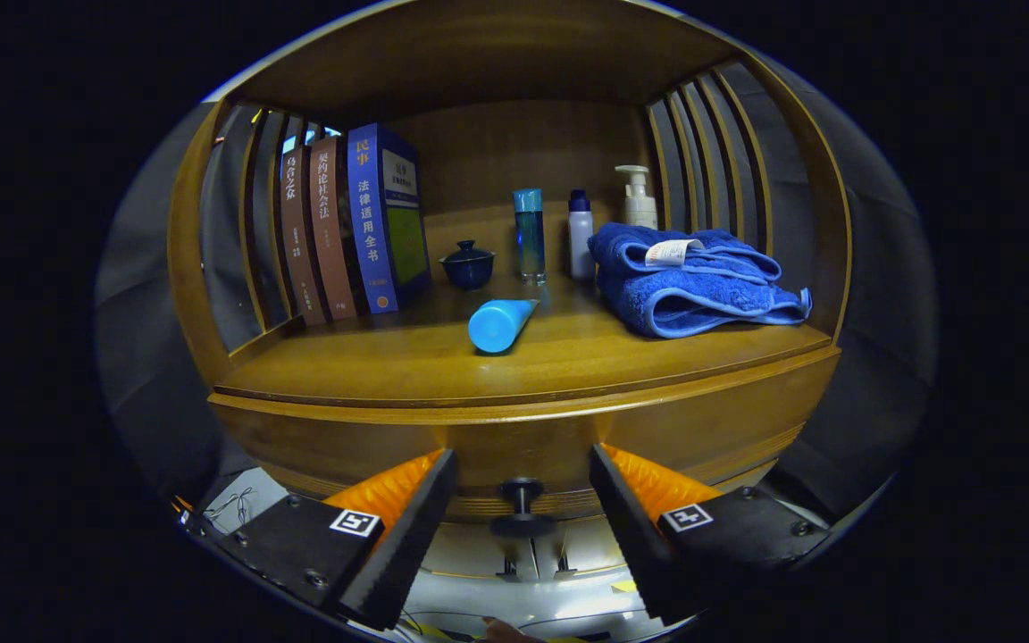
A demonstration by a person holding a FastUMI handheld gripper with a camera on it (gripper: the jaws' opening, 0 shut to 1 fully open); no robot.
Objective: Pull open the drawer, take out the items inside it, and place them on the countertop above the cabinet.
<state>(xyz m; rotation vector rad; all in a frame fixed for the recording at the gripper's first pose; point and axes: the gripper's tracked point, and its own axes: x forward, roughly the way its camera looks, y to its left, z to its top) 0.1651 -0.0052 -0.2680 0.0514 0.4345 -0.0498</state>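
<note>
Hovering tool [522, 500] open | knob [522, 509] btwn fingers, untouched | drawer [523, 446] front partly hidden

3 books [349, 228], 3 bottles [579, 237], 1 towel [693, 281]

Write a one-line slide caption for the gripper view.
Open tool flanking the dark round drawer knob, with a light-blue plastic tube lying on the wooden countertop above.

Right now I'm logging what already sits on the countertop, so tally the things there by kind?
Books: 3
Upright bottles: 3
Lying tube: 1
Lidded cup: 1
Folded towel: 1
Total: 9
The gripper has its jaws open either side of the drawer knob.
</note>
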